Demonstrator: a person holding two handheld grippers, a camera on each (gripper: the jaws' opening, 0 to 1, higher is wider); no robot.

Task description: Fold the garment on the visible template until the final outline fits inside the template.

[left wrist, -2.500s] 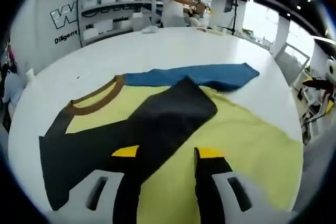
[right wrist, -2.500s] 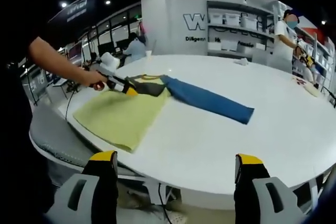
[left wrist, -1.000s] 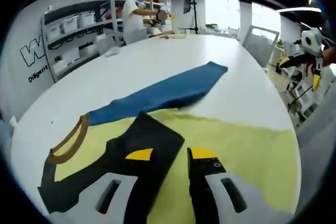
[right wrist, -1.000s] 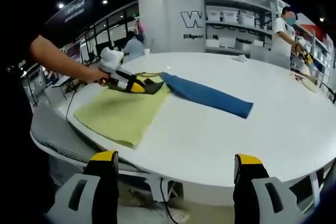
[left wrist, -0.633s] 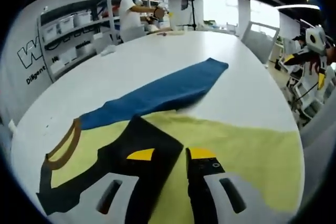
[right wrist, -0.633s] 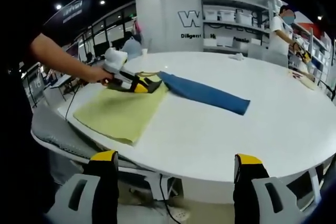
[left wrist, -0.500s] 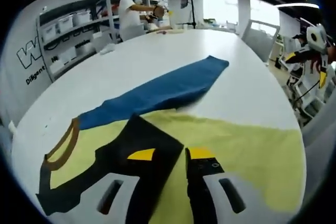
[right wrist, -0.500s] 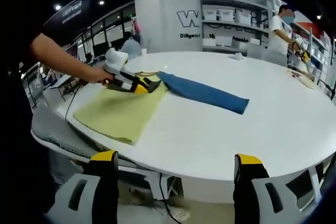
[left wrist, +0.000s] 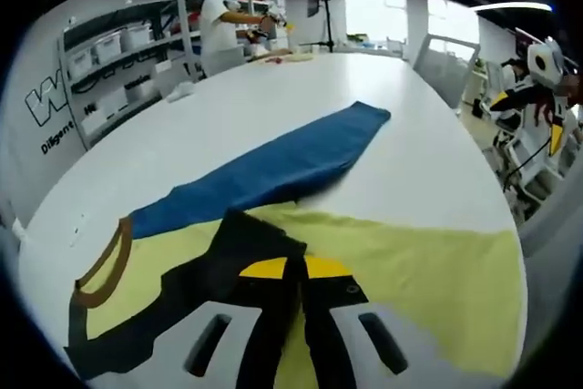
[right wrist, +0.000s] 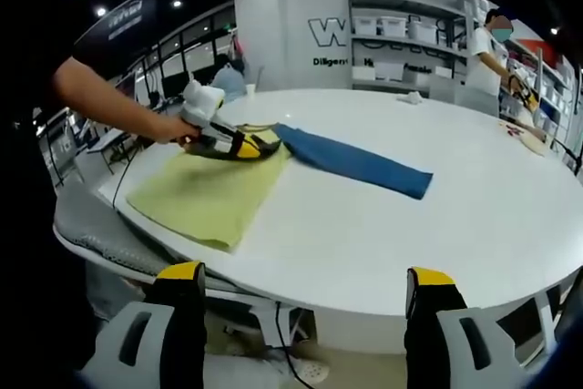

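The garment lies flat on the white round table (left wrist: 428,161). It has a yellow body (left wrist: 410,271), a brown collar (left wrist: 105,266), a black sleeve (left wrist: 241,257) folded over the body and a blue sleeve (left wrist: 282,161) stretched out towards the far side. My left gripper (left wrist: 296,266) is shut on the edge of the black sleeve, low over the yellow cloth. In the right gripper view a hand holds that left gripper (right wrist: 246,146) at the garment (right wrist: 205,193), with the blue sleeve (right wrist: 360,163) running right. My right gripper (right wrist: 305,275) hangs open off the table's near edge, holding nothing.
Shelves with white bins (right wrist: 401,38) and a standing person (right wrist: 492,52) are behind the table. Small items (right wrist: 414,97) lie at its far side. A grey chair (right wrist: 91,234) stands below the near table rim. The table is bare right of the blue sleeve.
The left gripper's jaws have come together on the black sleeve's edge. The right gripper has stayed open and nearly still, off the table.
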